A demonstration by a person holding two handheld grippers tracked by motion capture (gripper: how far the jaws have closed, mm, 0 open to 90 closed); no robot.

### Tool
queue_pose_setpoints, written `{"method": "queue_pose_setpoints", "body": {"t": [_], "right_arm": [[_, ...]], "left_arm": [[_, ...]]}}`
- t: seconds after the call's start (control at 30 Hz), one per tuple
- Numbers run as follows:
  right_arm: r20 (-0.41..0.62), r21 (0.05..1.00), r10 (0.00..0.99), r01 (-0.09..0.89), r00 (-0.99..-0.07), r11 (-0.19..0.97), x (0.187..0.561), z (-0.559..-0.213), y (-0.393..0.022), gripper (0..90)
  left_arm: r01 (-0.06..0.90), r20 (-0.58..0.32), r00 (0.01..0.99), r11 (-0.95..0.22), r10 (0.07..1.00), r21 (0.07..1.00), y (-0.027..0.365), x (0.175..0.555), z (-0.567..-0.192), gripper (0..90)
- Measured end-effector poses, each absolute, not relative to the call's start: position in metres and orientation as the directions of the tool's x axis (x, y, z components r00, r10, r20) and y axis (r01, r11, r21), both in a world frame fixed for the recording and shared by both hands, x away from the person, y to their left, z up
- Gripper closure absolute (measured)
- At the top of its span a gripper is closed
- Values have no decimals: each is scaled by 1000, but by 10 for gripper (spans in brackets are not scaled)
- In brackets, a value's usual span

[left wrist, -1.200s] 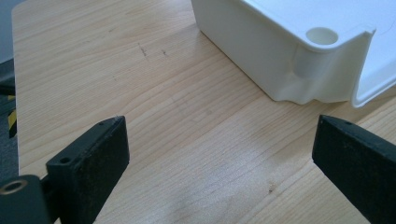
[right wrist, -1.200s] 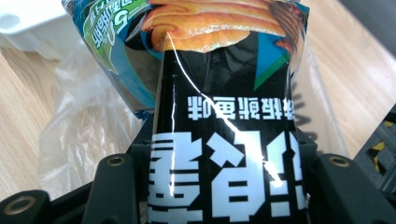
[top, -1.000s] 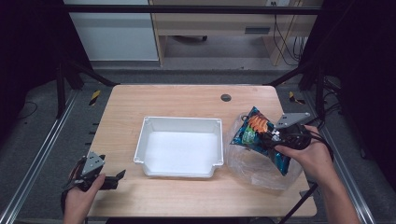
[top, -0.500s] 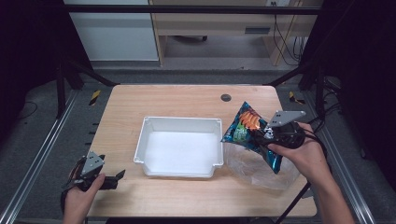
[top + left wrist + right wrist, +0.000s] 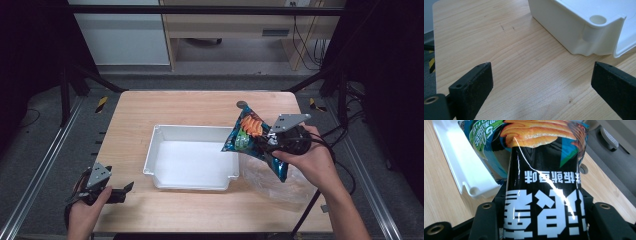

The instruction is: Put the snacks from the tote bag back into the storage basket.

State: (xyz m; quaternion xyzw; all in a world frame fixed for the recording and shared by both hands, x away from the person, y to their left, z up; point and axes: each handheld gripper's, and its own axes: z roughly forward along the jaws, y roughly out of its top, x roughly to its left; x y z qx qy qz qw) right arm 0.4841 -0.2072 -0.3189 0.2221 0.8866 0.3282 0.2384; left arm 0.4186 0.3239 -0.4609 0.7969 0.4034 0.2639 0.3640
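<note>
My left hand (image 5: 86, 210) comes in at bottom left, holding the left gripper (image 5: 122, 190) low at the desk's (image 5: 165, 107) near-left corner, its fingers (image 5: 472, 86) spread wide apart and holding nothing. My right forearm reaches in from bottom right; my right hand (image 5: 310, 160) holds the right gripper (image 5: 264, 144) raised, fingers (image 5: 485, 220) clamped on a bag (image 5: 250, 137), pointing left.

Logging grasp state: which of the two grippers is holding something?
The right gripper, shut on the snack bag above the white bin's right edge. The left gripper is open and empty near the table's front left corner.
</note>
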Motion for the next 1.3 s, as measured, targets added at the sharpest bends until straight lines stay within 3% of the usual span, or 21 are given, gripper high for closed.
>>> {"method": "queue_pose_setpoints", "body": {"t": [0.67,1.3], "right_arm": [[-268,676,429,149,-863,721,513,-327,-120,466],[-276,640,341,92,-899,763,524,-342,-73,466]], "left_arm": [[451,128,536,-412,834,792,325,419,-461,35],[451,130,538,-414,833,791,324,419,-460,35]]}}
